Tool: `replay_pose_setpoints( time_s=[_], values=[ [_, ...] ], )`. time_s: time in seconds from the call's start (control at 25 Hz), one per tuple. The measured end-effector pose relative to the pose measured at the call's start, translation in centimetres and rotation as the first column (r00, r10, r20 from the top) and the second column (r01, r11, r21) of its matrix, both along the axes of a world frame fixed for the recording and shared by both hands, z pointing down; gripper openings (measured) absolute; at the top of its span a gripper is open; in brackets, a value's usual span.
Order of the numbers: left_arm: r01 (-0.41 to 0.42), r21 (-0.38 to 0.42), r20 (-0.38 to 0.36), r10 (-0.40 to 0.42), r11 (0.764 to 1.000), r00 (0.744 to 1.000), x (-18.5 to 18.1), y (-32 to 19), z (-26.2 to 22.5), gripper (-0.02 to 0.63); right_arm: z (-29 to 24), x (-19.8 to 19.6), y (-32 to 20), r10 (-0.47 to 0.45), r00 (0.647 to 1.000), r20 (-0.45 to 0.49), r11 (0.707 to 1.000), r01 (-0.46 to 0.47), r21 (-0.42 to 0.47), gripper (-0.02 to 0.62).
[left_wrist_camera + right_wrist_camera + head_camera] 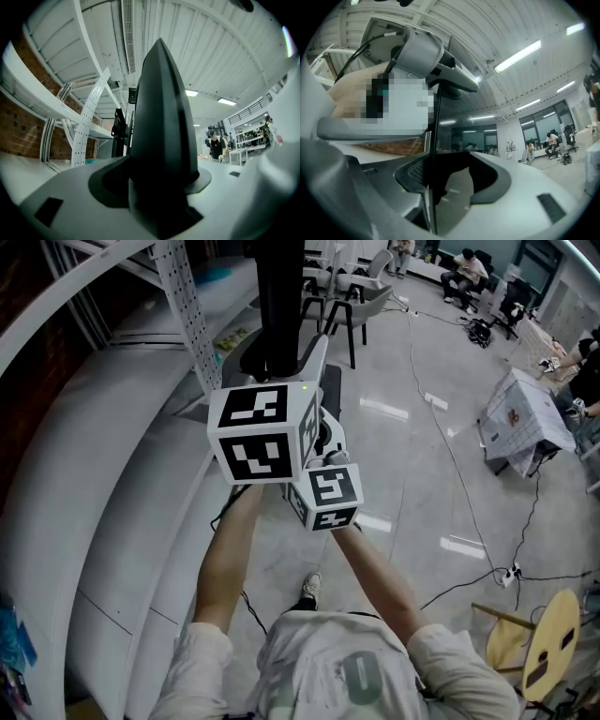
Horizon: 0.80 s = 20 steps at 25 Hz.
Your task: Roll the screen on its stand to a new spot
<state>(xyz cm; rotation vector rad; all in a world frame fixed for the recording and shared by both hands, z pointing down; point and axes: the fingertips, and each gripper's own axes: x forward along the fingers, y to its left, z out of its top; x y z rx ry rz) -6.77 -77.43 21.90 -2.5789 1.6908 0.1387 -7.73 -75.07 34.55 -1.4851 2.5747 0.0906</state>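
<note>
- The left forearm (228,554) and right forearm (380,582), both bare, stretch forward side by side.
- The left hand-held gripper (159,187) points roughly level, its jaws set wide and clamped on the screen (161,117).
- The right hand-held gripper (440,183), just beside it, grips the screen's thin edge.

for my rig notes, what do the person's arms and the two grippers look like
The left gripper and right gripper have pale grey shells, each with a white cube bearing black square markers. The person wears a pale short-sleeved T-shirt, forearms bare.
</note>
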Motion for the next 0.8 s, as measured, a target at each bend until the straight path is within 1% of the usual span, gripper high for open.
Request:
replay_pose_setpoints(
  time_s=[0.2, 0.56, 0.8],
  values=[
    [0.035, -0.008, 0.010, -0.035, 0.999, 0.999, 0.5, 4.3, 0.1, 0.287, 0.1, 0.6, 4.4, -0.028, 1.000, -0.002, 1.000, 0.028, -0.005, 0.227],
    [0.085, -0.005, 0.018, -0.085, 0.996, 0.996, 2.2, 14.2, 0.0, 0.294, 0.0, 2.4, 14.3, -0.055, 0.998, 0.001, 0.998, 0.055, 0.011, 0.219],
    [0.111, -0.005, 0.022, -0.111, 0.994, 0.994, 1.6, 21.0, -0.1, 0.296, 0.0, 1.8, 21.1, -0.075, 0.997, -0.013, 0.997, 0.075, 0.000, 0.215]
  ],
)
